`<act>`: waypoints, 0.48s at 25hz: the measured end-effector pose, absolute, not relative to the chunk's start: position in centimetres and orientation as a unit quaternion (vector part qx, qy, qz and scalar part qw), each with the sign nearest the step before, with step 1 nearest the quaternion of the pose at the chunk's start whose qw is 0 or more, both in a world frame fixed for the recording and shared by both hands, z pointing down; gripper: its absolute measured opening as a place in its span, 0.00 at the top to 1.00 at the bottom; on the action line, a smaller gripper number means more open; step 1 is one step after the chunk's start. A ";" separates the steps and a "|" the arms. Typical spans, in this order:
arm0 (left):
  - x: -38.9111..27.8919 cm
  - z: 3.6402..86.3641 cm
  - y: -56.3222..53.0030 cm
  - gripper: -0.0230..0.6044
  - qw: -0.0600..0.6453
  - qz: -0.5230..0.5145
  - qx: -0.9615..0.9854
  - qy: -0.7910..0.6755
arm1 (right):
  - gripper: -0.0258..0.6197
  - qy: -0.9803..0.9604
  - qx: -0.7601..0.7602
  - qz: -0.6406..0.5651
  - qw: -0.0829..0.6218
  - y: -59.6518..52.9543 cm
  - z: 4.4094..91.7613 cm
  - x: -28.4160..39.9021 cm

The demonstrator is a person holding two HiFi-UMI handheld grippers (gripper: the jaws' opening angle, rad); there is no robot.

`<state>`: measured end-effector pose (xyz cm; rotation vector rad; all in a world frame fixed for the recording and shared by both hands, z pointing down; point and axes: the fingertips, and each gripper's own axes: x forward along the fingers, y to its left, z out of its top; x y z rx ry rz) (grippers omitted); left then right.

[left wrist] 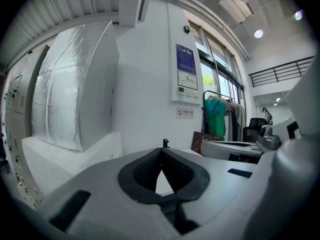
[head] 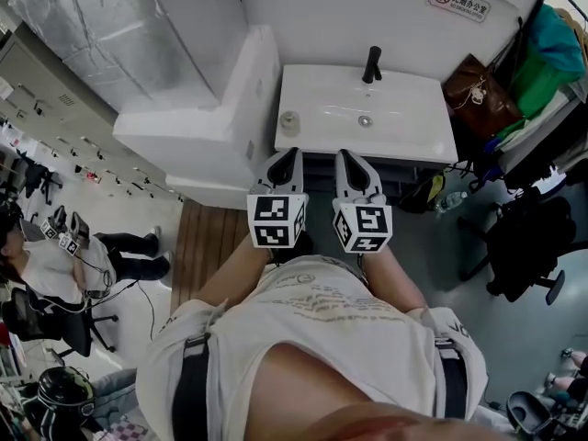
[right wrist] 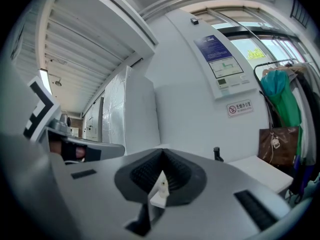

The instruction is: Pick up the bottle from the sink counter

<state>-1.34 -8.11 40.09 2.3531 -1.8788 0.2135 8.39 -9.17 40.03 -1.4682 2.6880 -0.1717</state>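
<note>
On the left end of the white sink counter (head: 418,136) stands a small pale bottle (head: 290,122), seen from above. The black faucet (head: 371,63) is at the back of the basin. My left gripper (head: 292,152) and right gripper (head: 346,153) hover side by side just short of the counter's front edge, both pointing at it, the left one nearest the bottle. In the left gripper view the left gripper (left wrist: 161,150) has its tips touching and nothing between them. The right gripper (right wrist: 161,152) also has its tips together, and a small white shape shows through the gap below them.
A white stepped block (head: 211,127) adjoins the sink on the left. A brown bag (head: 478,95) and green clothing (head: 542,62) hang to the right, above a black office chair (head: 528,242). A seated person (head: 55,269) is at far left. A wooden mat (head: 197,237) lies below.
</note>
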 end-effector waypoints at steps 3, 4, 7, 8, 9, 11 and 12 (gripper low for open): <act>-2.3 40.3 -10.5 0.93 0.065 0.069 0.777 -0.623 | 0.93 0.878 -0.474 -0.054 0.031 -11.4 40.3 7.2; -2.6 40.4 -11.3 0.93 0.066 0.069 0.777 -0.623 | 0.93 0.878 -0.474 -0.054 0.029 -12.2 40.4 6.9; -3.5 40.3 -14.1 0.93 0.069 0.071 0.777 -0.621 | 0.93 0.878 -0.474 -0.055 0.023 -14.7 40.3 6.1; -3.8 40.2 -15.0 0.93 0.070 0.071 0.778 -0.621 | 0.93 0.878 -0.475 -0.055 0.022 -15.6 40.2 5.8; -4.1 40.2 -16.0 0.93 0.070 0.070 0.778 -0.620 | 0.93 0.878 -0.475 -0.055 0.021 -16.5 40.2 5.5; -4.8 40.2 -17.6 0.93 0.074 0.069 0.778 -0.620 | 0.93 0.878 -0.475 -0.055 0.017 -18.2 40.2 4.9; -5.2 40.4 -18.3 0.93 0.078 0.070 0.777 -0.621 | 0.93 0.878 -0.475 -0.056 0.015 -18.9 40.3 4.5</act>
